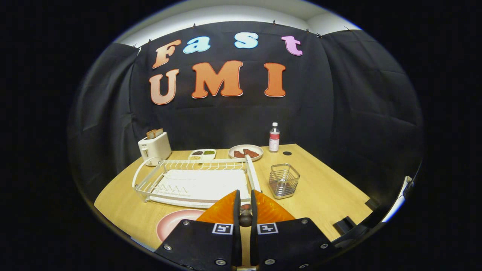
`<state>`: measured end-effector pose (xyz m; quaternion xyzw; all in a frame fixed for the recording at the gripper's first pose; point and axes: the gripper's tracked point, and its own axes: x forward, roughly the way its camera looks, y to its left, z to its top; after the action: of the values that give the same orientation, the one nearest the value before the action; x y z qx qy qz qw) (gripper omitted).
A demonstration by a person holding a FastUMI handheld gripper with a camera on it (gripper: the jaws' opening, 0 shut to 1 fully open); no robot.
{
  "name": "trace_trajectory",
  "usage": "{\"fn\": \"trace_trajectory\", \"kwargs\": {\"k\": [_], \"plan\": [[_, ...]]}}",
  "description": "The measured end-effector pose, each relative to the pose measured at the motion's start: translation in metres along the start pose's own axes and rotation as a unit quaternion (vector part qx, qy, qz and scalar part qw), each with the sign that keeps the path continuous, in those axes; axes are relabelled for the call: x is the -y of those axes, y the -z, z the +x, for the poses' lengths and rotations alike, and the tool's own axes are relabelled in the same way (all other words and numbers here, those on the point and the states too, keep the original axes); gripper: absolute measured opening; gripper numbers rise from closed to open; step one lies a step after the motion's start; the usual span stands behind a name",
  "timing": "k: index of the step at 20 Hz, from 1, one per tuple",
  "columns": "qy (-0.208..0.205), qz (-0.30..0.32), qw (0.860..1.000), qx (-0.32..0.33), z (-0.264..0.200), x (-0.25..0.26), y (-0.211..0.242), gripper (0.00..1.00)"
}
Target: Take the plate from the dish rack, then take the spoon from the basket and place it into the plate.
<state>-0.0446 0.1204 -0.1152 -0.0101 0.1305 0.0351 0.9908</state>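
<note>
A: Fingers drawn in narrow on the gripper, and there's a dark handle end pinched between them: that reads as the spoon, both fingers pressing on it. Only that rounded end shows; its bowl I can't make out.

B: And the plate?

A: The pink plate lies flat on the wooden table, just beside the fingers on their left and in front of the dish rack. The visible part has nothing in it; the rest is behind the gripper body.

B: Run me through the containers.

A: The white dish rack sits just beyond the fingertips, its tray bare, no crockery in the wires. To its right the wire basket stands upright, apart from the rack, nothing visible inside.

B: Further back?

A: A small divided dish with dark and green fillings in its compartments, behind the rack. Next to it a round dish carrying a couple of reddish-brown pieces. Then a capped bottle standing upright near the back of the table.

B: Toaster too?

A: White toaster at the rack's far left corner, slices of bread poking up from the slots.

B: Any writing?

A: The bottle has a red label, too small to read. The square marker tags on the gripper body carry patterns, not words.
</note>
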Motion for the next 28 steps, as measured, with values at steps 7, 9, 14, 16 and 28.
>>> {"fn": "trace_trajectory", "kwargs": {"k": [7,9,14,16,28], "plan": [[-0.063,0.01,0.998,-0.027,0.001,-0.072,0.036,0.09],[-0.077,0.009,0.996,-0.034,0.006,-0.087,0.046,0.09],[-0.093,-0.006,0.994,-0.051,0.011,-0.101,0.069,0.09],[-0.094,-0.01,0.994,-0.049,0.012,-0.099,0.068,0.11],[-0.066,-0.015,0.996,-0.058,0.024,-0.066,0.048,0.97]]}}
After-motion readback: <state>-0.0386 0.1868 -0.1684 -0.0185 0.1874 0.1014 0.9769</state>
